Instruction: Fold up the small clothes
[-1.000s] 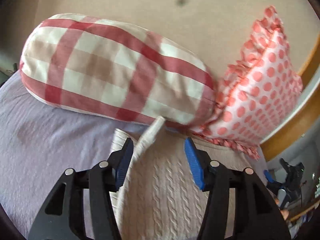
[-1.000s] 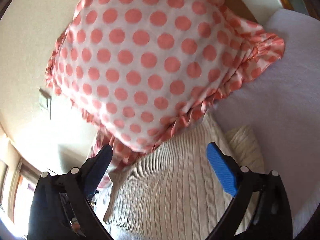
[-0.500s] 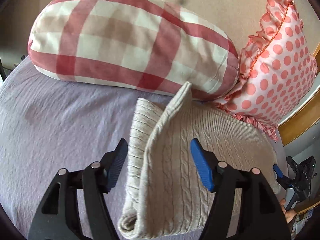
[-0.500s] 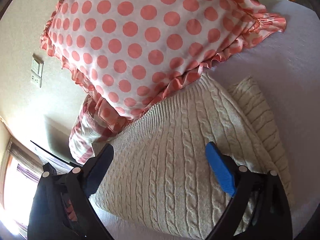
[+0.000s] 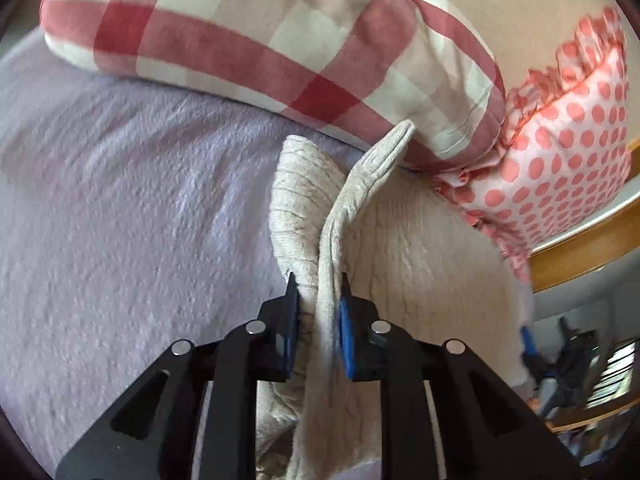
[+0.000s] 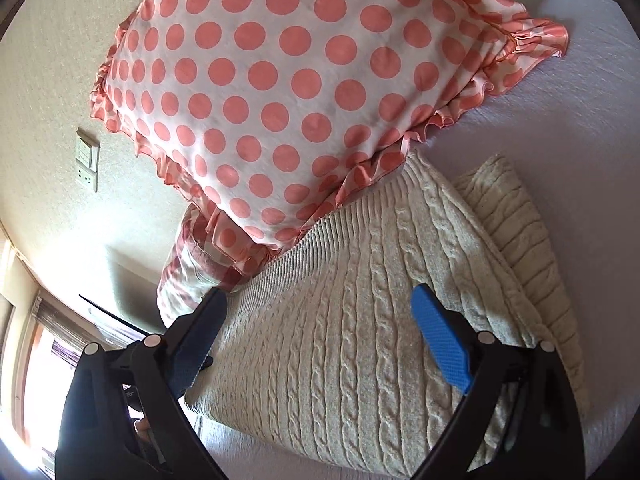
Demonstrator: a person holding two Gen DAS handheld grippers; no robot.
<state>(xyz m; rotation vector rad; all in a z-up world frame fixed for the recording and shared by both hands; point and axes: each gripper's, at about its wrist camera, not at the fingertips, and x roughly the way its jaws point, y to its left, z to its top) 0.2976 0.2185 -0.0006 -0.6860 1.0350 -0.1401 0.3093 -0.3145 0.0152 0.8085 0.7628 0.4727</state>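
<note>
A cream cable-knit sweater [image 5: 420, 264] lies on the lavender bedspread [image 5: 132, 224], its far end against the pillows. My left gripper [image 5: 318, 284] is shut on a raised fold of the sweater's left edge, which stands up between the blue pads. In the right wrist view the sweater [image 6: 360, 340] lies flat, with a ribbed part [image 6: 516, 232] sticking out at the right. My right gripper [image 6: 320, 308] is open above the sweater and holds nothing.
A red-and-white check bolster pillow [image 5: 260, 40] and a pink polka-dot frilled pillow [image 6: 288, 80] lean on the wall behind the sweater. A wooden bed frame [image 5: 588, 244] runs at the right. A wall switch plate [image 6: 88, 164] is at the left.
My left gripper has closed on the sweater's raised left fold; half a second ago it was open around it. My right gripper has stayed open and drawn back slightly over the sweater.
</note>
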